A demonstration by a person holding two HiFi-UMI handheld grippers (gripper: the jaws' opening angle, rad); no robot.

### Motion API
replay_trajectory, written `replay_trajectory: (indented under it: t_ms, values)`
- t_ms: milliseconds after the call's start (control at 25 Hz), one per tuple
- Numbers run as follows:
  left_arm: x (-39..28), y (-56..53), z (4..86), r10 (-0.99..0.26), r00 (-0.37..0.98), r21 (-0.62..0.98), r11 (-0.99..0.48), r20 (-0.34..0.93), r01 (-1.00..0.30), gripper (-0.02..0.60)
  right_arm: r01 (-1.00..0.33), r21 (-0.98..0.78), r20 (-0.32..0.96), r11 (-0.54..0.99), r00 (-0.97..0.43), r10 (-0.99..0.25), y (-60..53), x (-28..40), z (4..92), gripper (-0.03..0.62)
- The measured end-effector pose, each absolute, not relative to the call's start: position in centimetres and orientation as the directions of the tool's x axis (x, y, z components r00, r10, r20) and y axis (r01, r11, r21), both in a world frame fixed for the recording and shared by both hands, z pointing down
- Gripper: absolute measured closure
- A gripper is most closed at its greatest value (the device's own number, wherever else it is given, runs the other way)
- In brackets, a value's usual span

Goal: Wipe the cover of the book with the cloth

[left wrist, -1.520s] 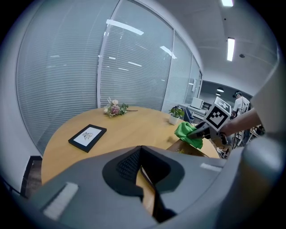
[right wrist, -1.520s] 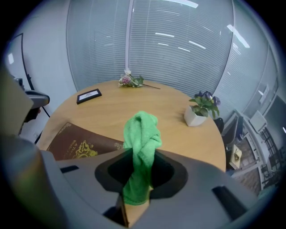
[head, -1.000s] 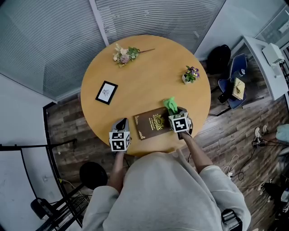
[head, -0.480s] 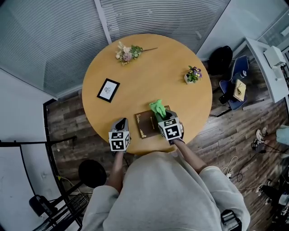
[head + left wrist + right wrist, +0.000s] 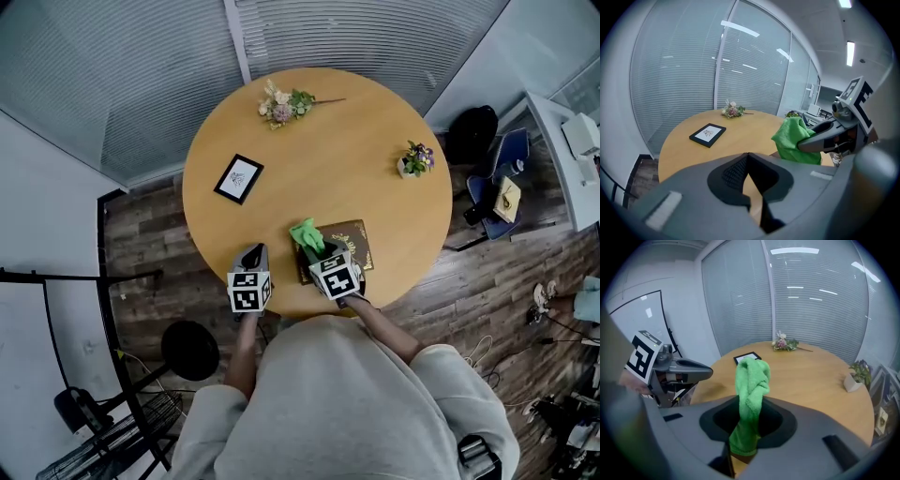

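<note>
Nearest, at the front edge of the surface (image 5: 319,141), the left claw (image 5: 749,158) has its jaws together on nothing, just left of the book (image 5: 352,246). Beside it the right claw (image 5: 749,420) is clamped on the green cloth (image 5: 751,380), which sits over the book's left end. Wiping looks under way, with the cover's right part probably still to do. Farther off lie a framed picture (image 5: 238,178) and flowers (image 5: 286,105).

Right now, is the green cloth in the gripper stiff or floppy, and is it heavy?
Probably floppy: the green cloth twists in soft, bunched folds where the right gripper pinches it. Likely light, since that one small pinch seems to hold all of it. Its fuzzy surface probably keeps it from slipping out.
</note>
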State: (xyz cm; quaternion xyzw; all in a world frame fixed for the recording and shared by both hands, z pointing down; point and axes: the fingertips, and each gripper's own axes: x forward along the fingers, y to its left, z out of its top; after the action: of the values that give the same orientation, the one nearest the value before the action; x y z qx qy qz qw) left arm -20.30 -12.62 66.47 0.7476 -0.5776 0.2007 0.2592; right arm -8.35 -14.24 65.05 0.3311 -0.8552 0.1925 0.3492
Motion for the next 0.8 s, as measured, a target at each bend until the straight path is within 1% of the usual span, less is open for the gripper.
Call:
replay_trajectory:
  t_ms: [440,680,800]
  values:
    - [-22.9,-10.7,67.1,-0.757,0.204,0.156,-0.136,0.620,-0.978,0.572,-0.679,-0.145,0.774,0.720,-0.531,-0.345,-12.5,-10.6,68.8,0.496]
    - [-23.3,-10.5,67.1,-0.755,0.203,0.151,-0.138,0.624,-0.979,0.572,-0.699,-0.151,0.811,0.699,-0.492,-0.316,-11.8,-10.2,71.3,0.496]
    - [-23.1,-10.7,67.2,-0.752,0.207,0.151,-0.144,0.626,-0.978,0.572,-0.704,-0.155,0.810,0.693,-0.492,-0.319,-12.0,-10.3,71.6,0.496]
